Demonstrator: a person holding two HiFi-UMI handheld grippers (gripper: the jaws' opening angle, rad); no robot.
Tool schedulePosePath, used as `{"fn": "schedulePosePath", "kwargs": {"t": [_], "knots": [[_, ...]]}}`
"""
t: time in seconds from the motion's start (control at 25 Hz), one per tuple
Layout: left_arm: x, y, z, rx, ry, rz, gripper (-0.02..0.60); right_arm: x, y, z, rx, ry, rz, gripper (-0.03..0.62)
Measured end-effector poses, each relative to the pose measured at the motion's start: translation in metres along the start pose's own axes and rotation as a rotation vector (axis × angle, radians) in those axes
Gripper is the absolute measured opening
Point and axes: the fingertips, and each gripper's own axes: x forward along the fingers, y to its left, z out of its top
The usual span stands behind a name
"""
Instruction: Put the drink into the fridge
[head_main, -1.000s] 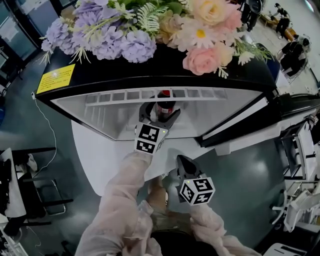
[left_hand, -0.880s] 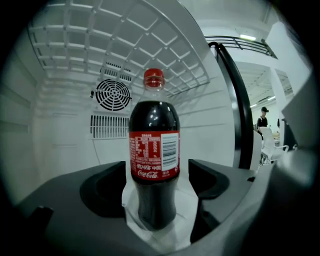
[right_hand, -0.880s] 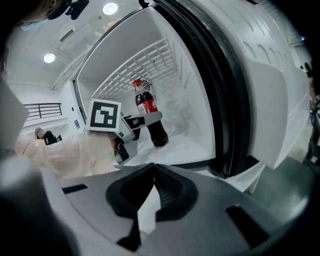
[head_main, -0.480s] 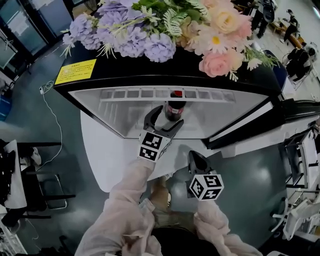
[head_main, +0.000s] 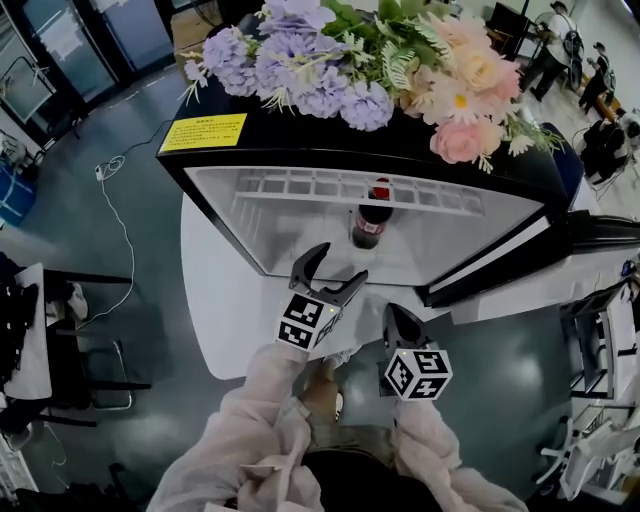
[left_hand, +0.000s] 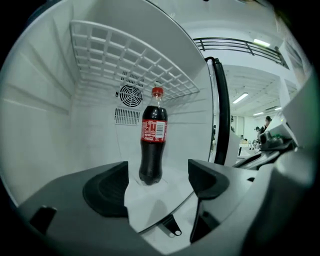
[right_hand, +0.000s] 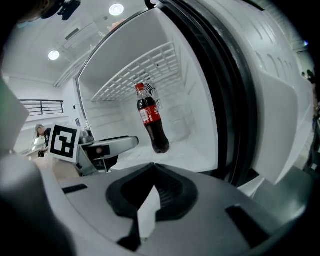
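Left tongs back, bottle inside fridge.

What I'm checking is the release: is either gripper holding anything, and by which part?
Nothing. The left gripper is open, short of the bottle standing in the fridge; the right gripper is shut, empty.

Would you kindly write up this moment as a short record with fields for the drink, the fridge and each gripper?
Drink: cola bottle, red cap, upright on the fridge floor, beneath the wire shelf
Fridge: fridge open, flowers on top
Left gripper: left gripper open, empty, short of the bottle and not touching it
Right gripper: right gripper shut, empty, outside the fridge
Task state: drink stands inside, held by neither gripper
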Motion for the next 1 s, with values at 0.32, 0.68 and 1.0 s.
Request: {"fn": "schedulePosePath", "kwargs": {"t": [0.32,0.68,1.0], "knots": [[-0.044,-0.008,-0.004,-0.066,-0.005,0.022,0.380,-0.002,0.015,0.007,-0.029,-0.010,0.037,0.012],[-0.100,-0.013,-0.012,-0.124,-0.018,0.086,0.286,-0.026,0.021,0.017,-0.118,-0.035,0.045,0.012],[-0.155,-0.021,-0.017,-0.241,-0.046,0.170,0.160,-0.070,0.026,0.037,-0.166,-0.102,0.042,0.012]]}}
